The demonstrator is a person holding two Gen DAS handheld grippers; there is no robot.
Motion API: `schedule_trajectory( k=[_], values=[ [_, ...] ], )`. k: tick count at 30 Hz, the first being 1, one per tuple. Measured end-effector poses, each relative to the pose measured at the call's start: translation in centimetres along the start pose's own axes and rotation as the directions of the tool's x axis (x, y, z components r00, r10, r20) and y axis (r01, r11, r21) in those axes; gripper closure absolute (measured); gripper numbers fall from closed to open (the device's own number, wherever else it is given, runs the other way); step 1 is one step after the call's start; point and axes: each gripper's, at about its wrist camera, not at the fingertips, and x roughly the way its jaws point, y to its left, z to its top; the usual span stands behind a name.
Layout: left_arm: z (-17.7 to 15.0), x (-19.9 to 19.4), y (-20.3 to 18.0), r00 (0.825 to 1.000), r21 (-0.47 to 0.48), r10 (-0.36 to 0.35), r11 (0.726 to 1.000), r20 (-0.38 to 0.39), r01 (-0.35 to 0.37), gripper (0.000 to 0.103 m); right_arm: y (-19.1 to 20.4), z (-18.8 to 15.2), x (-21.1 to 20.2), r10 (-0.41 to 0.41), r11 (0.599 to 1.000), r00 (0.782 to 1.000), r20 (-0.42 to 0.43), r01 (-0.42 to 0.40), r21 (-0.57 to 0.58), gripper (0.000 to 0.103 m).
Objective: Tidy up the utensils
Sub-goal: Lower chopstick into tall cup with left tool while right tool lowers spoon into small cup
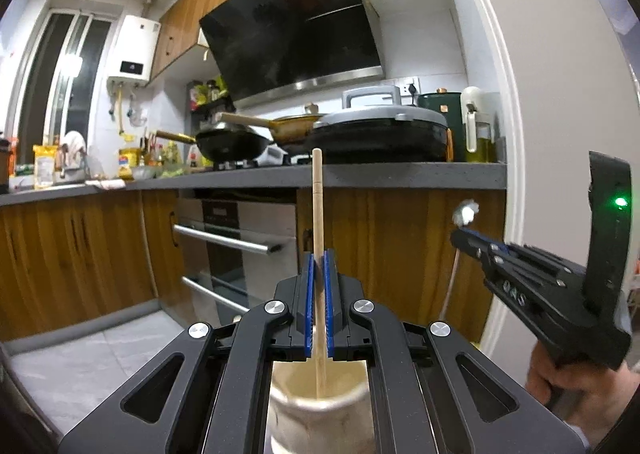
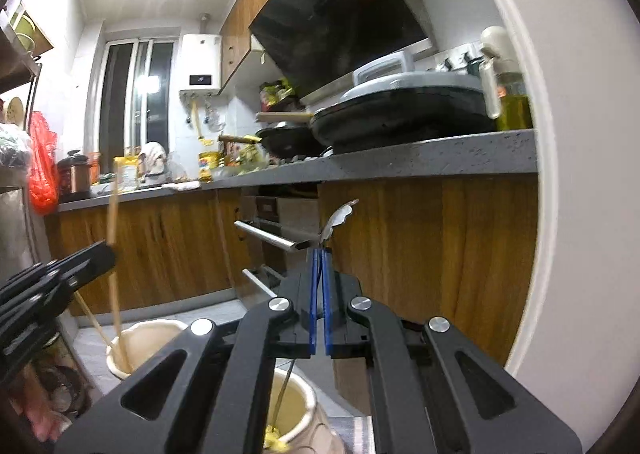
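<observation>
My left gripper [image 1: 319,254] is shut on a wooden chopstick [image 1: 317,198] that stands upright. Its lower end reaches into a cream ceramic holder [image 1: 288,418] right below the jaws. In the right wrist view that holder [image 2: 156,334] also holds a second, leaning chopstick [image 2: 94,320], with the left gripper [image 2: 106,252] above it. My right gripper [image 2: 321,252] is shut on a thin metal utensil [image 2: 340,216]. Its shiny end sticks up and its shaft runs down into a second cream holder [image 2: 306,402]. The left wrist view shows the right gripper [image 1: 460,234] at the right, held by a hand [image 1: 576,386].
A grey kitchen counter [image 1: 400,174] runs across ahead, with pans [image 1: 232,142] and a lidded cooker [image 1: 380,130] on it. Wooden cabinets [image 1: 80,246] and an oven [image 1: 240,246] stand beneath. A white door frame [image 2: 540,214] curves at the right. Shelving with a red bag [image 2: 40,166] stands at left.
</observation>
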Motion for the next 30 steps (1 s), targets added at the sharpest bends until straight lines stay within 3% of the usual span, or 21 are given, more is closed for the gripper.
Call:
schedule_trajectory(
  k=[5,15,20,30],
  values=[
    [-0.8,-0.4,0.6,0.999,-0.019,-0.012,1.000,-0.045,0.012,0.098,0.9,0.0,-0.5,0.009,0.998,1.000,0.012,-0.008,-0.057,0.101],
    [-2.7,0.6,0.5,0.991,0.015,-0.020,1.000,-0.133,0.022,0.098,2.3,-1.5,1.1,0.046,0.992,0.993,-0.105,-0.058,-0.111,0.101],
    [-3.2,1.3,0.9,0.984,-0.010,-0.030,1.000,-0.176,0.029,0.097,2.2,-2.1,1.7,0.042,0.993,0.985,-0.168,-0.060,-0.103,0.101],
    [-3.4,1.3,0.5,0.982,-0.003,-0.032,0.999,-0.186,0.032,0.097,0.9,-2.8,3.2,0.058,0.997,0.966,-0.252,-0.067,-0.026,0.101]
  ],
)
